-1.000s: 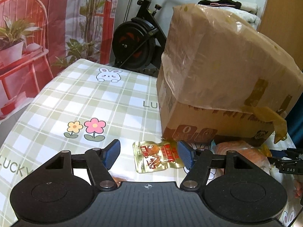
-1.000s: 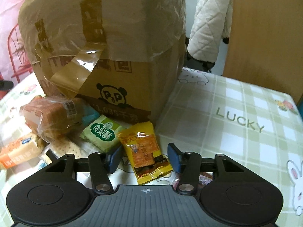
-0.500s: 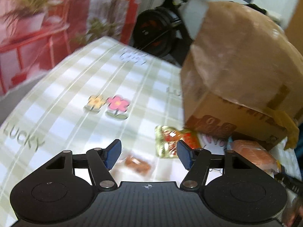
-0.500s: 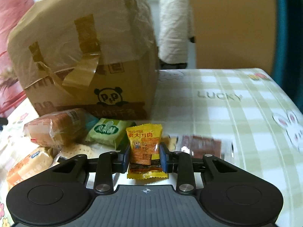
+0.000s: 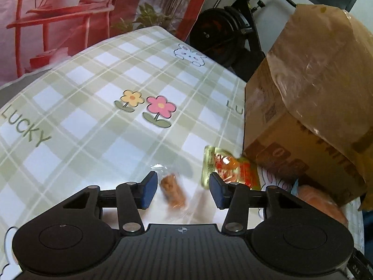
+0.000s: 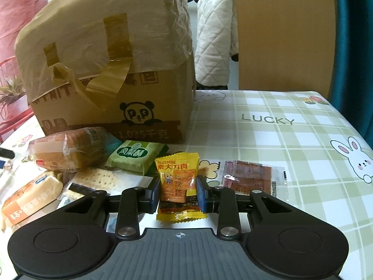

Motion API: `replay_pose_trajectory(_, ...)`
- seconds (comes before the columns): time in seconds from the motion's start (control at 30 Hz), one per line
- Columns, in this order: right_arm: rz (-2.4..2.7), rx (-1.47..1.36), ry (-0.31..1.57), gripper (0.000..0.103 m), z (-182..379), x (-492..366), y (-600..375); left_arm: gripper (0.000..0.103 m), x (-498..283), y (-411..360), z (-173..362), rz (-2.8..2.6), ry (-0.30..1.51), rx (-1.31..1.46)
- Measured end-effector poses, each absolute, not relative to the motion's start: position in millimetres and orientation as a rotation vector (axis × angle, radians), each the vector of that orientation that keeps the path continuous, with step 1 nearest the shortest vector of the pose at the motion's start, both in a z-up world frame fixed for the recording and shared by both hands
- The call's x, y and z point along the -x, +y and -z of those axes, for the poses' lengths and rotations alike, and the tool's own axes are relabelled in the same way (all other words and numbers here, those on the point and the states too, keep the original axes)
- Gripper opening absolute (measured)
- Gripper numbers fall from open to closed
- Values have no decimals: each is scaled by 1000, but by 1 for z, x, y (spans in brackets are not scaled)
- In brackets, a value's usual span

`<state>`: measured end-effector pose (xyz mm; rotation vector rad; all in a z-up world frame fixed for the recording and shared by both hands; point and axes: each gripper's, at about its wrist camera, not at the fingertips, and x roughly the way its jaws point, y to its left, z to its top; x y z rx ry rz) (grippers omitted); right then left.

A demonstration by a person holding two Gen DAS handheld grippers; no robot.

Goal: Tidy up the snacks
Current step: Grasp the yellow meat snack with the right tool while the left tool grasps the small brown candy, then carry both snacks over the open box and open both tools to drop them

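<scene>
In the left wrist view a small brown snack in clear wrap (image 5: 173,190) lies on the checked tablecloth between the jaws of my left gripper (image 5: 181,190). The jaws are closing and the pads stand clear of it on both sides. A gold and orange packet (image 5: 229,169) lies just beyond the right finger. In the right wrist view my right gripper (image 6: 179,192) is shut on a yellow snack packet (image 6: 178,179), pads pressing both its sides.
A taped cardboard box (image 6: 112,70) stands at the back. To its front left lie wrapped breads (image 6: 67,149), a green packet (image 6: 136,155) and crackers (image 6: 98,180). A clear packet of red-brown snack (image 6: 250,177) lies to the right. An exercise bike (image 5: 223,35) stands beyond the table.
The left gripper swung left from the gold packet over the small brown snack and narrowed. The right gripper closed on the yellow packet and turned more level.
</scene>
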<state>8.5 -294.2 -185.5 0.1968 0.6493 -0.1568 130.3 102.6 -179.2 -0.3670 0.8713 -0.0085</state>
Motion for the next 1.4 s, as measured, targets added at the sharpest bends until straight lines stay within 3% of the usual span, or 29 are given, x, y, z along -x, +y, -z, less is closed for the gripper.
replay_pose_trajectory(0.43, 142, -213, 644, 30, 184, -7, -296, 49, -114, 77, 182, 44, 813, 179)
replay_pose_trajectory(0.57, 142, -216, 643, 30, 184, -6, -296, 23, -113, 78, 183, 22, 809, 116)
replay_pose_trajectory(0.6, 142, -216, 643, 30, 184, -6, -296, 21, -112, 78, 183, 20, 804, 97)
replay_pose_trajectory(1.0, 141, -221, 639, 30, 184, -6, -295, 20, -85, 68, 180, 39, 762, 8)
replay_pose_trajectory(1.4, 167, -246, 572, 29, 178, 3, -298, 20, -75, 63, 137, 76, 637, 62)
